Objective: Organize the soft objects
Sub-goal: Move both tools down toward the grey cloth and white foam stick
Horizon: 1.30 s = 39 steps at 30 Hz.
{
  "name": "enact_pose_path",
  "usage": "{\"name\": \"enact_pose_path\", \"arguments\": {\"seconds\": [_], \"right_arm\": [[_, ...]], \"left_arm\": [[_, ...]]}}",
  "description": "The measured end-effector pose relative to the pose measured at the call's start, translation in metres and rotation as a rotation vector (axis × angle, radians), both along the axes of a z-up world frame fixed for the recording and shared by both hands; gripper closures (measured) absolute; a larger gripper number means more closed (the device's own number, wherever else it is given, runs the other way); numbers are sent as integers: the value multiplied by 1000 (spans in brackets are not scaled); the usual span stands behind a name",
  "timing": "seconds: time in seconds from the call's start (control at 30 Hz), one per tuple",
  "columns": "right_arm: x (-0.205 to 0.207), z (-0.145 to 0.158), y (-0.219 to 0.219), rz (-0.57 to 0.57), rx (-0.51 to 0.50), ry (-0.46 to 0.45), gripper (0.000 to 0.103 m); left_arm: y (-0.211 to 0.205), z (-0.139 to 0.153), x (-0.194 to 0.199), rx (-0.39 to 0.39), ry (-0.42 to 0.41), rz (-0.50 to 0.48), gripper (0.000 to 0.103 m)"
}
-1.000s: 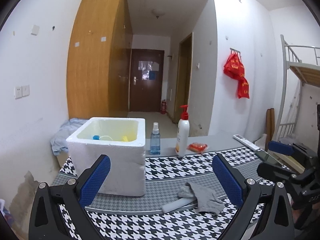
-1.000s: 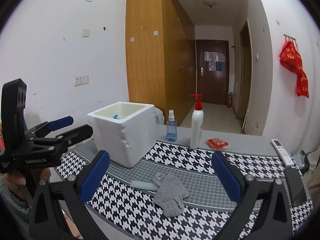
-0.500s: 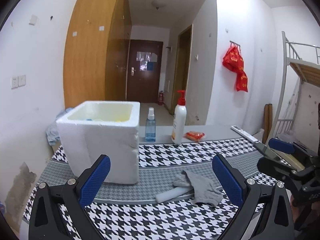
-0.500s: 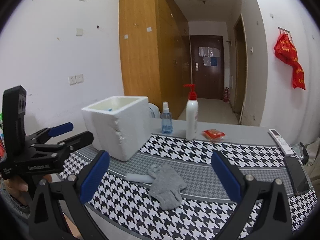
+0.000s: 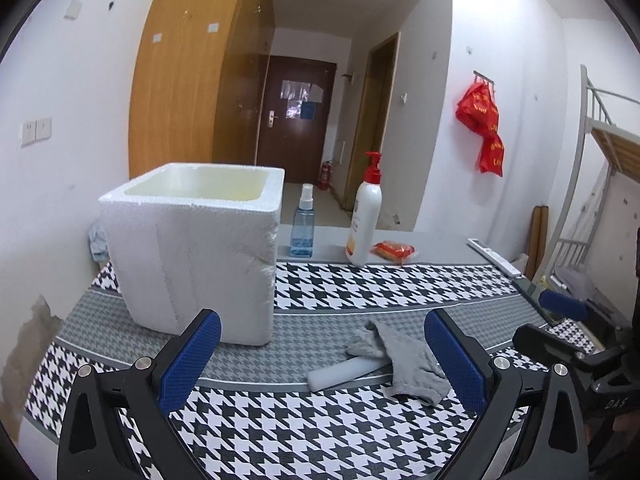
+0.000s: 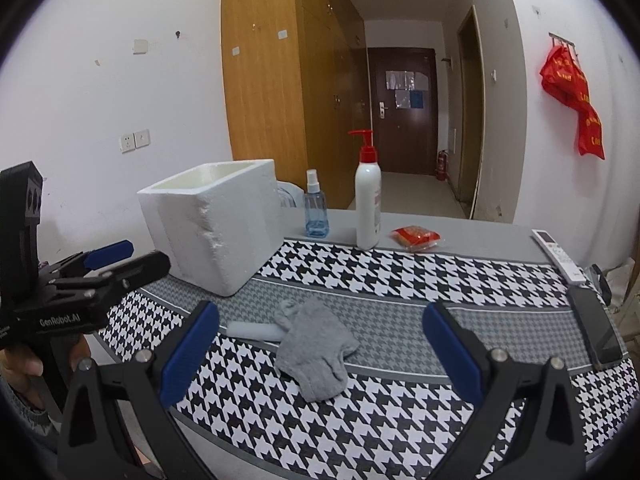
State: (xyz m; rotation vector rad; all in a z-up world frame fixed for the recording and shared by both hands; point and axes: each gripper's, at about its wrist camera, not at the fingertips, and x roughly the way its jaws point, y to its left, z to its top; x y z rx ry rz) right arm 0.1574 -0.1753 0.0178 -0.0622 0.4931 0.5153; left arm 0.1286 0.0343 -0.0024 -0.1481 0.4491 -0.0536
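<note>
A grey knitted glove [image 5: 408,360] [image 6: 316,348] lies crumpled on the houndstooth cloth, partly over a white foam roll [image 5: 344,373] [image 6: 252,330]. Left of them stands a white foam box [image 5: 192,248] [image 6: 216,220], its inside hidden from this height. My left gripper [image 5: 324,360] is open and hovers near the table's front edge, short of the glove. My right gripper [image 6: 320,354] is open too, with the glove seen between its blue pads, and nothing is held. Each gripper shows at the edge of the other's view: the right gripper [image 5: 560,320], the left gripper [image 6: 108,260].
Behind stand a blue spray bottle [image 5: 303,228] [image 6: 316,208], a white pump bottle [image 5: 364,224] [image 6: 368,200] and a red packet [image 5: 394,250] [image 6: 416,237]. A remote [image 6: 558,256] and a phone [image 6: 598,330] lie at the right edge. A wall runs along the left.
Both cameras have dropped lower and closer to the table; the box's inside is no longer visible. The glove and roll have not moved. Both grippers stay open.
</note>
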Motion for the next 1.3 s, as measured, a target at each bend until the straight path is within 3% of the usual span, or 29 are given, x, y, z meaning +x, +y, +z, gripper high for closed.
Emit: {"name": "enact_pose_path", "arguments": {"seconds": [0.53, 1.3], "right_arm": [[18, -23, 5, -3, -30, 78, 0], [50, -58, 18, 20, -76, 202, 0]], "left_arm": [[-2, -22, 25, 0, 104, -20, 1], [-14, -55, 51, 79, 213, -49, 1]]}}
